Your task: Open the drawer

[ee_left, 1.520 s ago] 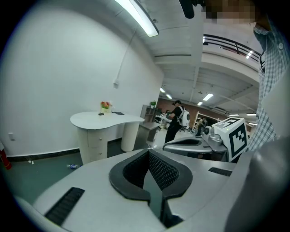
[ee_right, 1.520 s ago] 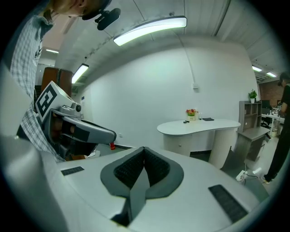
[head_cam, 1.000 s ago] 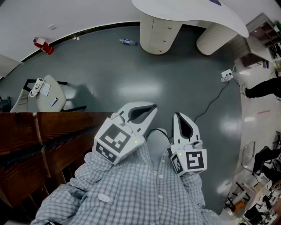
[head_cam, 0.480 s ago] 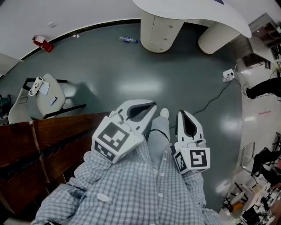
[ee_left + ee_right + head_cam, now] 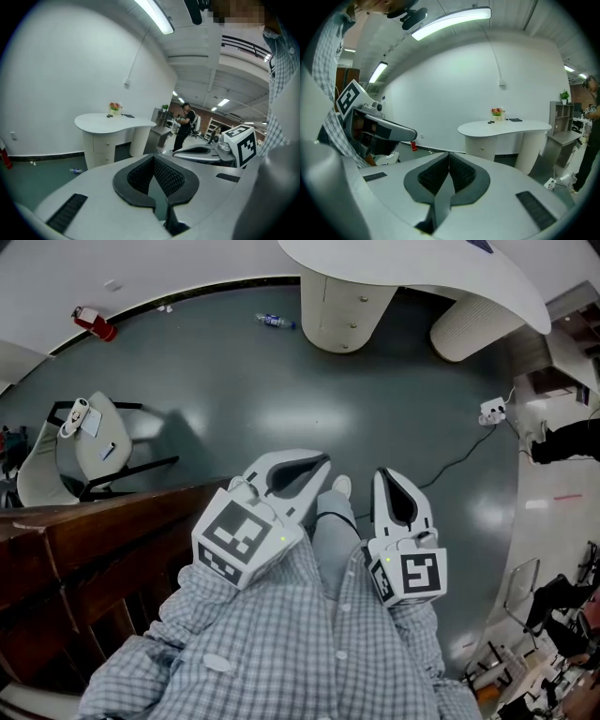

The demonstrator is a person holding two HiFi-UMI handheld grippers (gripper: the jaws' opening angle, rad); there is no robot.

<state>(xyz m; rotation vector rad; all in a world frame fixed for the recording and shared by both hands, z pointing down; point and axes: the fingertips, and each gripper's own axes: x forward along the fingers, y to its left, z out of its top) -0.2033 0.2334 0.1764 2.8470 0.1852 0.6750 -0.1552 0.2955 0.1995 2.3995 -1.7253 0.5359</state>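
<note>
A white curved desk (image 5: 403, 263) stands at the far side of the floor. Its pedestal (image 5: 339, 310) has drawer fronts with small knobs. The same desk (image 5: 112, 123) appears ahead in the left gripper view, and the desk (image 5: 506, 127) shows in the right gripper view too. Both grippers are held close to the person's chest, far from the desk. My left gripper (image 5: 319, 463) is shut with nothing in it, its pads meeting at the tip (image 5: 152, 159). Beside it, my right gripper (image 5: 382, 476) is shut and empty as well (image 5: 448, 157).
Dark wooden furniture (image 5: 94, 540) stands close at the left. Behind it sits a pale chair (image 5: 84, 442). A red fire extinguisher (image 5: 94, 322) and a bottle (image 5: 275, 322) lie by the wall. A power strip (image 5: 492, 412) with a cable is at the right. A person (image 5: 183, 129) stands far off.
The view has shifted slightly forward; a shoe now shows between the grippers and the wooden furniture sits lower in the picture. Both grippers stay shut.
</note>
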